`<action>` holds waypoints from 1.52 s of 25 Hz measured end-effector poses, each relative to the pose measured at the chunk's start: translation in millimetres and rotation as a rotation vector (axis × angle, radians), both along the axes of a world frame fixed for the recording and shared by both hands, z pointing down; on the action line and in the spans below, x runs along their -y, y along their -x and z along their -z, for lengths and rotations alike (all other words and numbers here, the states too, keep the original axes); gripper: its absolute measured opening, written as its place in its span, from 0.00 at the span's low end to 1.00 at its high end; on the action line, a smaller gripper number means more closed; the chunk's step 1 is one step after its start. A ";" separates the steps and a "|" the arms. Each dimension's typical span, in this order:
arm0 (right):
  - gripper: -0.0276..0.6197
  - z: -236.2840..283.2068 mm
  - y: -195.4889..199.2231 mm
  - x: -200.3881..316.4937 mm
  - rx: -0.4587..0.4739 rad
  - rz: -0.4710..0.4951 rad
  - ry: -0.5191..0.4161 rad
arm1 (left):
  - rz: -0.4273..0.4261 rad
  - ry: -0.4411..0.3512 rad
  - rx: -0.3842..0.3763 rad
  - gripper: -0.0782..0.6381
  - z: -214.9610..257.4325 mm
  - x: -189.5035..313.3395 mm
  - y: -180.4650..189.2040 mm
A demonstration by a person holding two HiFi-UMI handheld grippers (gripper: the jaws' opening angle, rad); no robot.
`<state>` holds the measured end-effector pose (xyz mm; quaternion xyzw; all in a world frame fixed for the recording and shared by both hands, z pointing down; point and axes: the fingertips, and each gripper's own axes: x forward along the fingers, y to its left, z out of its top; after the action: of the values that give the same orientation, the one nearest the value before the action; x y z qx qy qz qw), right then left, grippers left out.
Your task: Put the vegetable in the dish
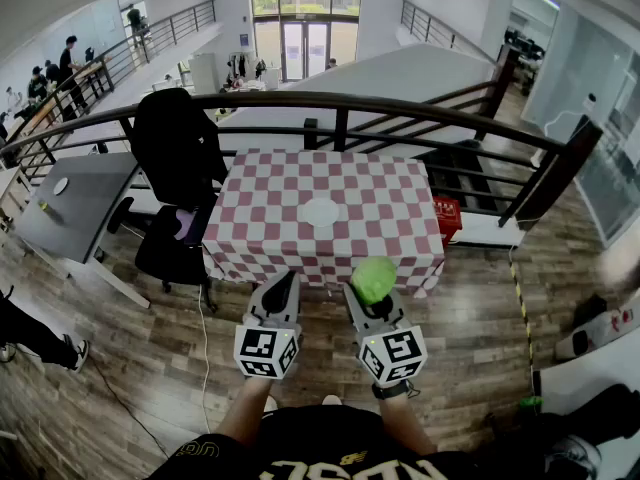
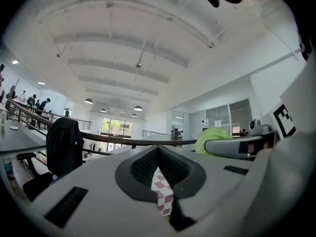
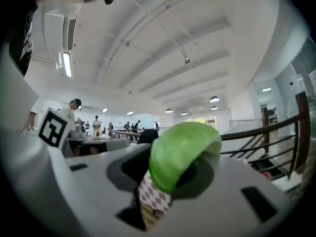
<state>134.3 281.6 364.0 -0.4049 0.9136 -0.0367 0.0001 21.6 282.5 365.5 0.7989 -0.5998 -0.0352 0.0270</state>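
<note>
A green leafy vegetable [image 1: 373, 279] sits between the jaws of my right gripper [image 1: 371, 290], which is shut on it; in the right gripper view the vegetable [image 3: 181, 153] fills the space between the jaws. My left gripper [image 1: 283, 290] is shut with nothing in it, beside the right one; the vegetable [image 2: 213, 138] shows at its right. Both grippers hang in front of the near edge of a red-and-white checked table [image 1: 270, 218]. A white dish [image 1: 320, 212] lies at the table's middle, well ahead of both grippers.
A black office chair [image 1: 178, 168] with a jacket stands at the table's left. A dark railing [image 1: 400, 103] runs behind the table. A grey desk [image 1: 75, 203] is at far left, and a red box [image 1: 447, 218] sits by the table's right side. Wooden floor lies below.
</note>
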 end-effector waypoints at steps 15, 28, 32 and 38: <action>0.24 -46.9 -16.6 16.9 0.036 0.073 0.127 | 0.066 0.112 -0.058 0.14 -52.4 4.9 -17.7; 0.24 -66.9 38.6 162.9 -0.012 0.004 0.183 | -0.062 0.136 -0.115 0.14 -74.3 180.7 32.1; 0.24 -66.0 65.1 215.5 -0.021 -0.026 0.204 | -0.078 0.116 -0.113 0.14 -61.2 234.8 66.3; 0.24 -87.8 112.5 280.0 -0.029 -0.041 0.280 | -0.111 0.138 -0.128 0.14 -71.9 295.2 113.6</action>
<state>21.8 1.6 451.7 -0.4200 0.8910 -0.1581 -0.0689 -92.0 -12.7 437.4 0.8232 -0.5528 -0.0433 0.1220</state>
